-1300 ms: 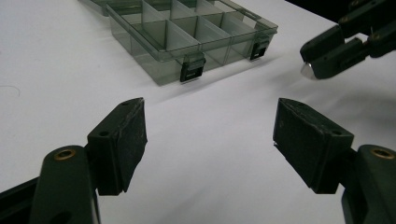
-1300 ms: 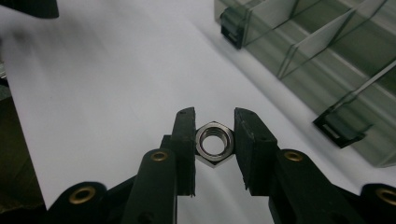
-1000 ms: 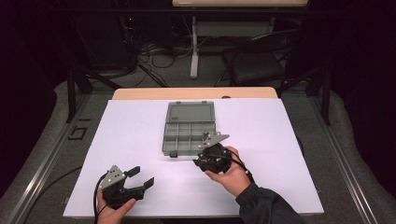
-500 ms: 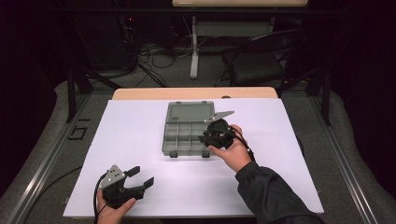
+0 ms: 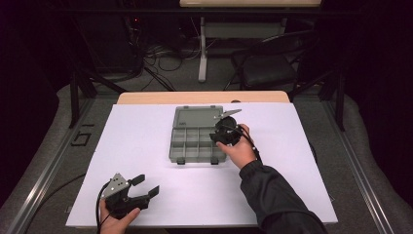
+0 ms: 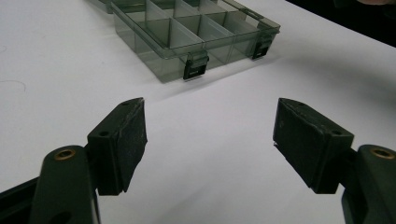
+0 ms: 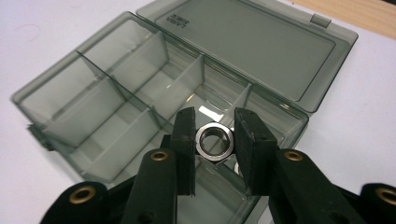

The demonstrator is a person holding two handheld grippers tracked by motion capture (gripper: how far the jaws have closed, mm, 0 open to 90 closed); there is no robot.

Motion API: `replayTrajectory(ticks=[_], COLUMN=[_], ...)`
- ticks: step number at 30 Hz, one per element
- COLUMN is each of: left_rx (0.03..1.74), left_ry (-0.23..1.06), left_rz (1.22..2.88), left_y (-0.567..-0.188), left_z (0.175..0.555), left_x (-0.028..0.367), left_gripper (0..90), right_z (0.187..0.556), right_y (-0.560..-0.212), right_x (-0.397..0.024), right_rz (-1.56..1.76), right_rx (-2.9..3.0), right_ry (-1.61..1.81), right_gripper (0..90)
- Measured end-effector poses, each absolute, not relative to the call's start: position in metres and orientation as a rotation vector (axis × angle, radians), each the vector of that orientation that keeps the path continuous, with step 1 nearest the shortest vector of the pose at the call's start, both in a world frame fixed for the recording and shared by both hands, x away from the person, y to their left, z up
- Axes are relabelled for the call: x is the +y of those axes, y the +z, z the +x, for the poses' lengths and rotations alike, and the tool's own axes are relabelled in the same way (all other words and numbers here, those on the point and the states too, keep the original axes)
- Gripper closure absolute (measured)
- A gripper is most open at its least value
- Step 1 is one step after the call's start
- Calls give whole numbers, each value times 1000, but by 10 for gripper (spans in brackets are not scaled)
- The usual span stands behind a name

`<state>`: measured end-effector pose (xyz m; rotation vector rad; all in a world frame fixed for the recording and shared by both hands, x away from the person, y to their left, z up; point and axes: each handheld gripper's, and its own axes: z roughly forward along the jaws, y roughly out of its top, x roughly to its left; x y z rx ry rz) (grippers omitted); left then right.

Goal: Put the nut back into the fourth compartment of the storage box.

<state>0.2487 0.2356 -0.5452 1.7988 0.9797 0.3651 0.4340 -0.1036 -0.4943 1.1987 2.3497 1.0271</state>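
Observation:
A smoky clear compartment box [image 5: 195, 141] lies open on the white sheet, its lid [image 7: 252, 42] folded flat behind it. My right gripper [image 7: 214, 140] hangs over the box's right-hand compartments [image 5: 225, 131], shut on a silver hex nut [image 7: 214, 141] pinched between its pads. Far down at the sheet's front left, my left gripper [image 5: 146, 186] rests open, nothing between its pads [image 6: 133, 135]. From there the box [image 6: 187, 37] appears ahead with its two front latches [image 6: 195, 65] facing me. Its compartments look bare.
The white sheet [image 5: 136, 141] covers a wooden table whose far edge [image 5: 204, 97] shows behind the box. Beyond stand a dark chair [image 5: 265, 68], table legs and floor cables.
My right hand carried the nut away from the sheet in front of the box, up and to the right, over the box's right-hand compartments. The left gripper stayed put.

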Motion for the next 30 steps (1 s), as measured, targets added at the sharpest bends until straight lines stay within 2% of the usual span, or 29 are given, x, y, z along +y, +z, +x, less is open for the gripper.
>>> replayTrajectory(ticks=[18, 21, 27, 30], left_rx=[981, 983, 984, 985], left_ry=[360, 365, 368, 369], left_rz=[1797, 1795, 1794, 1793], left_y=[-546, -545, -545, -545], left_z=[248, 248, 248, 247], left_x=[237, 237, 237, 237], left_gripper=[259, 259, 259, 259], right_z=[457, 456, 450, 444], right_y=[-516, -514, -509, -503], right_x=[-111, -110, -109, -111], right_rz=[1302, 1302, 1265, 1243], right_rx=[2274, 2262, 2252, 2262], right_ry=[959, 967, 983, 992], right_gripper=[696, 556, 468, 457])
